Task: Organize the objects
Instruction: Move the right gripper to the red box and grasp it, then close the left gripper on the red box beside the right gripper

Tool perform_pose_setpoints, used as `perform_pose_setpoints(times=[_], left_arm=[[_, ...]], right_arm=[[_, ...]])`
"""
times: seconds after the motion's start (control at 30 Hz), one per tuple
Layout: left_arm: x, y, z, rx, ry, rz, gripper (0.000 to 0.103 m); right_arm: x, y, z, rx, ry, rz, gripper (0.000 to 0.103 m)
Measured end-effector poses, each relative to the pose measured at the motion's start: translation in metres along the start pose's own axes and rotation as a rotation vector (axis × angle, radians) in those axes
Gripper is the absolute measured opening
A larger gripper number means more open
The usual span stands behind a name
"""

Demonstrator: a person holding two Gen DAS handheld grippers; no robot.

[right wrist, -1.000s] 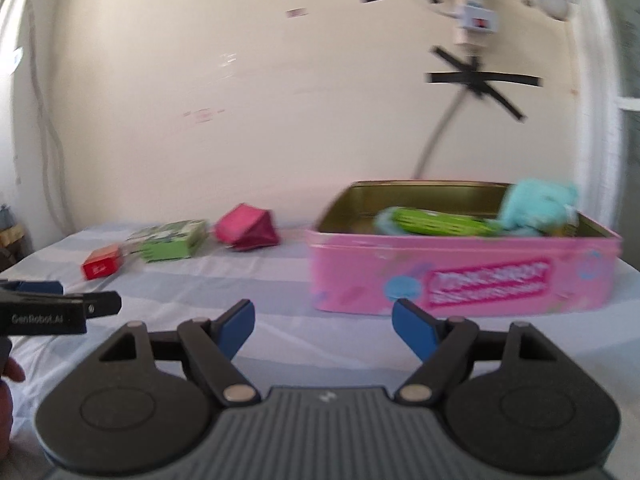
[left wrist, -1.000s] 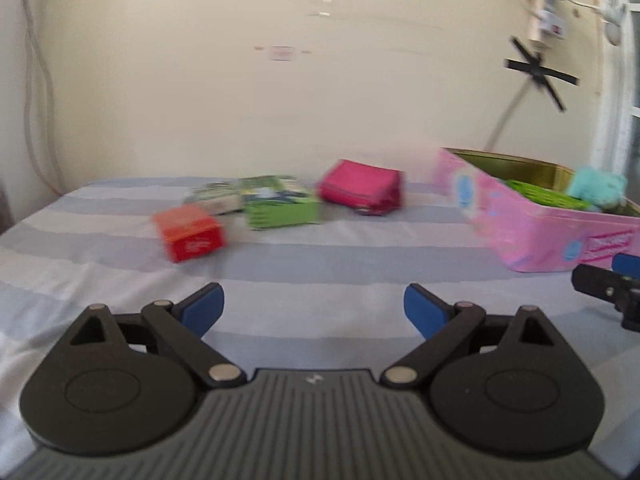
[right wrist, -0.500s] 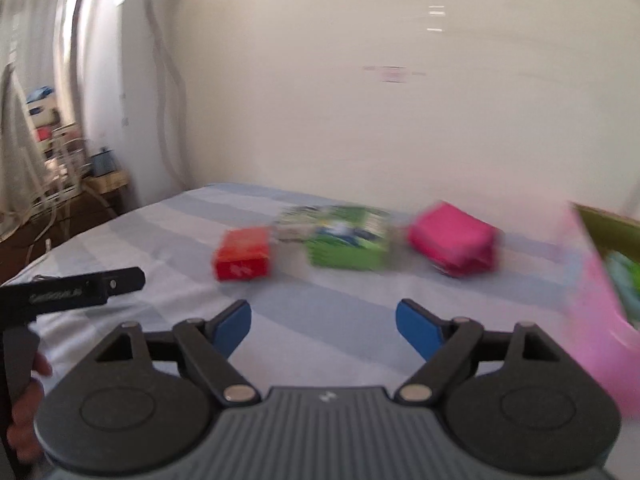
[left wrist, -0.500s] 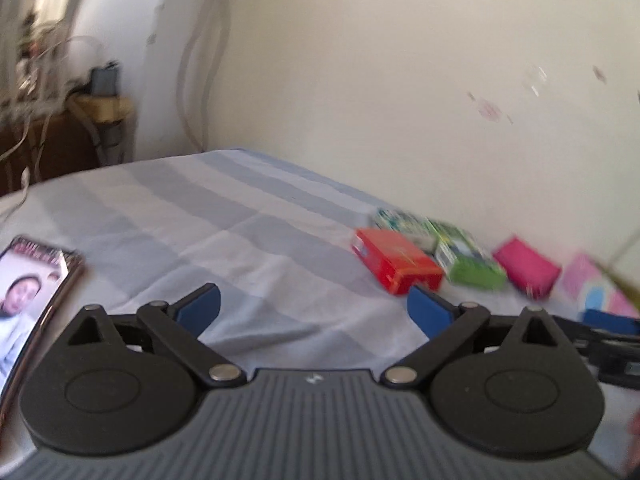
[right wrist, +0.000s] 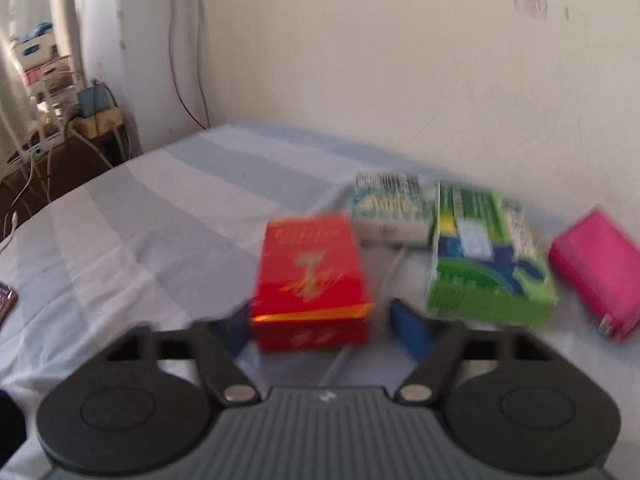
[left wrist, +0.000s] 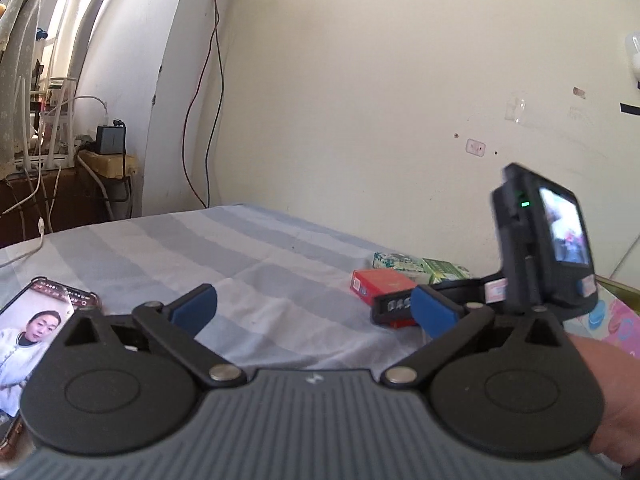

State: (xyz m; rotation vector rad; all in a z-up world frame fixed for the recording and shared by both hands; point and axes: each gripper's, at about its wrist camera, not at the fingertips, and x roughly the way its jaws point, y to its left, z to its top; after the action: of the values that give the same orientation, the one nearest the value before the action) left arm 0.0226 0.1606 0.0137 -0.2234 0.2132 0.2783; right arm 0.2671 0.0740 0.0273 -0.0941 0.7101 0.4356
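Striped bedsheet [right wrist: 160,216]: green box [right wrist: 488,264] beside red box [right wrist: 312,280].

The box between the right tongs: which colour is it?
Red with orange-gold print; the red box shows best in the right wrist view.

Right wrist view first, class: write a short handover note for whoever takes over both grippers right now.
Right gripper: open, fingers either side of the red box, not closed on it.
Left gripper: open, empty, held back above the striped sheet.
Things: white-green box behind the red one; green box to its right; pink pouch farthest right. Pink tin shows only at the left view's right edge. A phone lies at left.
Done: none of these four in the tin.
Left: grasp the red box, then move the rest.
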Motion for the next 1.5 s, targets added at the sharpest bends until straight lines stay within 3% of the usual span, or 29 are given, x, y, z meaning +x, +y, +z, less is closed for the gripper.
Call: perform_pose_setpoints(times=[0.23,0.5,0.8,0.9,1.03,1.17,1.33,1.5], left_arm=[[0.006,0.007,0.001,-0.041,0.027,-0.009,0.103],[0.018,0.004,0.000,-0.037,0.115,-0.071,0.103],[0.011,-0.039,-0.007,0.178,0.172,-0.105,0.103],[-0.001,-0.061,-0.010,0.177,0.211,-0.205,0.103],[-0.013,-0.100,-0.011,0.201,0.268,-0.364,0.103],[-0.024,-0.134,-0.015,0.213,0.310,-0.469,0.103],[-0.024,-0.166,-0.017,0.189,0.405,-0.589,0.103],[-0.035,-0.196,-0.029,0.218,0.499,-0.738,0.103]], right_arm=[[-0.059,-0.035,-0.039,-0.010,-0.003,0.037,0.059],[-0.167,-0.101,-0.124,-0.055,0.018,0.029,0.059],[-0.258,-0.147,-0.199,-0.033,-0.012,-0.090,0.060],[-0.275,-0.156,-0.212,-0.029,-0.033,-0.134,0.061],[-0.293,-0.173,-0.222,0.002,-0.070,-0.237,0.075],[-0.309,-0.193,-0.232,0.105,-0.109,-0.322,0.075],[-0.323,-0.203,-0.250,0.192,-0.137,-0.316,0.075],[-0.327,-0.194,-0.256,0.175,-0.153,-0.265,0.076]])
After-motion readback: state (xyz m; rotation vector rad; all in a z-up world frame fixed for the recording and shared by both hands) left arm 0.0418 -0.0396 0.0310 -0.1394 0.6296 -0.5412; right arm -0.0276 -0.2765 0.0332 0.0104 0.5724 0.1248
